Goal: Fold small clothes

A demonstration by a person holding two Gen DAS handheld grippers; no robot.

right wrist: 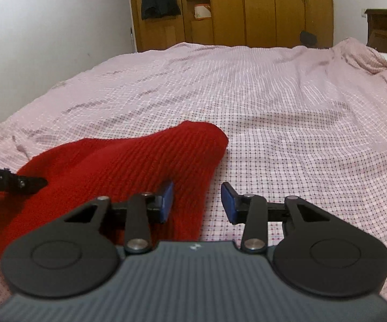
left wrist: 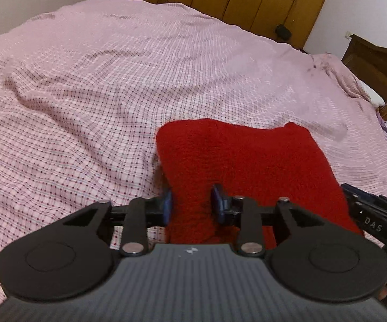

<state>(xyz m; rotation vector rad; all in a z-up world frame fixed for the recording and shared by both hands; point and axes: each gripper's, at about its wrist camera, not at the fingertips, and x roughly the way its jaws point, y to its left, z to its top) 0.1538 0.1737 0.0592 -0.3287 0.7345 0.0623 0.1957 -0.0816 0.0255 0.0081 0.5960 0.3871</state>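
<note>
**Red knit gripped at its near edge, fold still under way**

Nearest the lens, the left gripper [left wrist: 192, 204] is pinching a raised ridge of the red knit garment [left wrist: 241, 161]; its jaws are standing narrow, both blue pads pressing into the wool. The right gripper [right wrist: 196, 202] is working at the cloth's right-hand edge: its jaws are standing partly apart, the left pad [right wrist: 167, 201] lying against the garment while the other pad is hanging over bare bed cover [right wrist: 274, 102], so whether it is truly gripping cannot be told.

Outward from there, the garment is lying on the bed near its front edge, bunched and lifted toward the grippers, its far part resting on the checked pink cover. It is looking already doubled into a thick pad, though no layers are showing clearly; judging by the humped shape, at least a final fold and a smoothing down are remaining.

The garment's near hem is disappearing under both gripper bodies, and what kind of garment it is cannot be made out. A wooden wardrobe [right wrist: 260, 8] is standing beyond the bed.
</note>
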